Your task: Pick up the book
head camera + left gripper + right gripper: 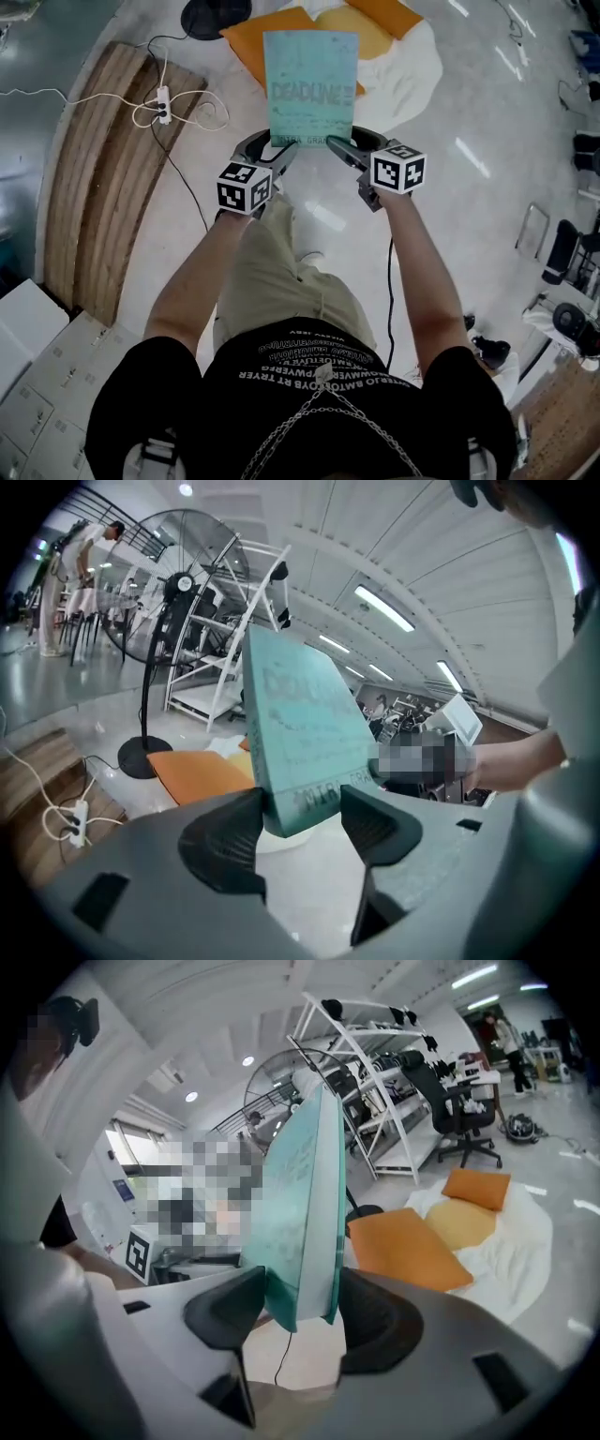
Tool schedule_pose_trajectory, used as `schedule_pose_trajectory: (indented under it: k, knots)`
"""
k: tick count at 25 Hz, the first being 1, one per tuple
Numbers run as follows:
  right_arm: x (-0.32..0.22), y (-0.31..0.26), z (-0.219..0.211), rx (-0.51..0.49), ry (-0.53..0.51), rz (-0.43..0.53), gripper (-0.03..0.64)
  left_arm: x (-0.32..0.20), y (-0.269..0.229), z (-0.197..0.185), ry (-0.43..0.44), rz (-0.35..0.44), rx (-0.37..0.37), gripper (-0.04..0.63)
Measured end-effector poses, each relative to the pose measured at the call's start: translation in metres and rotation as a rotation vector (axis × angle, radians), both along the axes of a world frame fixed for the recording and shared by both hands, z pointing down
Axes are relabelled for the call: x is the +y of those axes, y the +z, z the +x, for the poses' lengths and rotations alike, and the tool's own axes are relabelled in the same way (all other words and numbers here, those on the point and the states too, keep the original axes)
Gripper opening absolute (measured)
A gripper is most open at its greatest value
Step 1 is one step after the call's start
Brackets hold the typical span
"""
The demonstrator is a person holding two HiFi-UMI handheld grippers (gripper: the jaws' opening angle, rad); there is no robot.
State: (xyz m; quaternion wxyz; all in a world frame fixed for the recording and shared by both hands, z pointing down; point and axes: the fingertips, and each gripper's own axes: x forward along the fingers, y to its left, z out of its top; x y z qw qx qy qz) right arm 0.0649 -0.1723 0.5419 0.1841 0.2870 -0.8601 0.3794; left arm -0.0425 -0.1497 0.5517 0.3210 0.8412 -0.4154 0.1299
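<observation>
The teal paperback book (310, 86) is held up off the floor (469, 216) by both grippers, each gripping one bottom corner, with the front cover and its large title facing the person's head

The left gripper (277, 150) has its jaws closed onto the book's lower left corner. In the left gripper view the dark pads (225, 836) press on the front cover and the back, and the book (305, 733) rises from between them, leaning away and to the right

The right gripper (349, 147) pinches the lower right corner in the same way. Its own view shows the book (302, 1194) almost edge-on, standing straight up out of the gap between the jaws, with a pad (375, 1316) against each face

Past the jaws and below the book lie an orange cushion (408, 1246) and a yellow cushion (461, 1222) on white bedding (412, 66). Beyond the left gripper's jaws, to their left, stands a floor fan (178, 583)
</observation>
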Motion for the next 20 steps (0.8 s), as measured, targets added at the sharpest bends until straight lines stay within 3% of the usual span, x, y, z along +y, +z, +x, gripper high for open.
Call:
schedule_pose_trajectory:
  k: [6, 12, 15, 20]
  knots:
    - [0.051, -0.112, 0.023, -0.054, 0.016, 0.144, 0.245, 0.049, -0.116, 0.021, -0.003, 0.16, -0.019, 0.255]
    - [0.122, -0.214, 0.052, -0.085, 0.035, 0.267, 0.245, 0.117, -0.216, 0.049, 0.001, 0.264, -0.019, 0.253]
    - [0.163, -0.246, 0.065, -0.088, 0.022, 0.32, 0.244, 0.157, -0.252, 0.062, 0.0, 0.331, -0.057, 0.253]
    - [0.189, -0.288, 0.06, -0.087, 0.008, 0.386, 0.242, 0.181, -0.294, 0.058, -0.015, 0.368, -0.071, 0.253]
